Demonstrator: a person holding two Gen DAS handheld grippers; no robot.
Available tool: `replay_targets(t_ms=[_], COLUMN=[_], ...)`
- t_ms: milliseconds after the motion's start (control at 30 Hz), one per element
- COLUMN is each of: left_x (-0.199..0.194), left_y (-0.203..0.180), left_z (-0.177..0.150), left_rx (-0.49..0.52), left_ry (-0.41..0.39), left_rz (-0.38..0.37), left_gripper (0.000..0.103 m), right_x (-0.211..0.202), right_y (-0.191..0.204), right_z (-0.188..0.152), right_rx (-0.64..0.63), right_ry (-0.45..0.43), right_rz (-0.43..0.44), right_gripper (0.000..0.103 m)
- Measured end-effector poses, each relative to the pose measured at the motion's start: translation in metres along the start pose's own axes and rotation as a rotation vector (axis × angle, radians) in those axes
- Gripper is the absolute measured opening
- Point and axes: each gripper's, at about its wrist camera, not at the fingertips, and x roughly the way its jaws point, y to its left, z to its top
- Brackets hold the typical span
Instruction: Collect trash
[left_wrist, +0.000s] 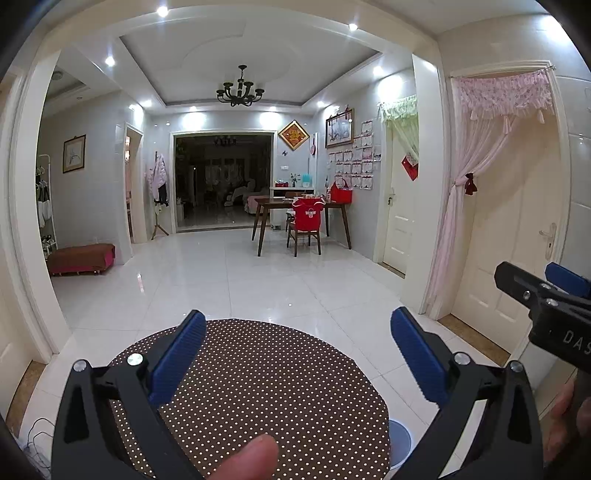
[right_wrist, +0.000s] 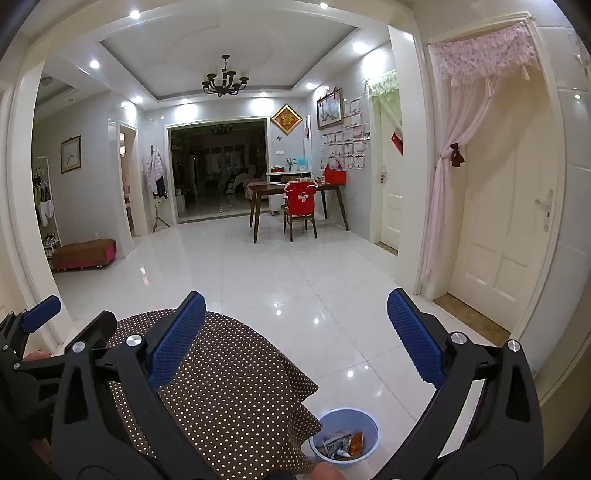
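While raised over the round counter (left_wrist: 266, 387) in its brown polka-dot cloth, left gripper (left_wrist: 297, 354) held with jaws spread wide, nothing between the blue pads (left_wrist: 177, 363). Right gripper (right_wrist: 295, 339) likewise agape and empty, hanging past the counter's edge above white floor tiles (right_wrist: 288, 266). Down on the floor, just beside the draped cloth, a blue bin (right_wrist: 345, 434) with wrappers and scraps of trash (right_wrist: 341, 445) inside. Far across the room, a wooden dining table (right_wrist: 295, 192) and a chair draped in red.
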Motion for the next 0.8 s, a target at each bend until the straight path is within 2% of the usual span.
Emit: replay_targets(t_ms=[567, 800], left_x=[0.002, 0.004], left_y=[-0.001, 0.005], left_z=[-0.011, -0.008], left_rx=[-0.013, -0.008], left_ry=[-0.034, -0.045], left_rz=[-0.033, -0.021], left_gripper=[0.098, 0.098], right_x=[0.000, -0.001], right_y=[0.001, 0.004], right_z=[-0.006, -0.006], right_rx=[-0.011, -0.012], right_ry=[-0.003, -0.015], right_rz=[-0.028, -0.023], right_gripper=[0.097, 0.097])
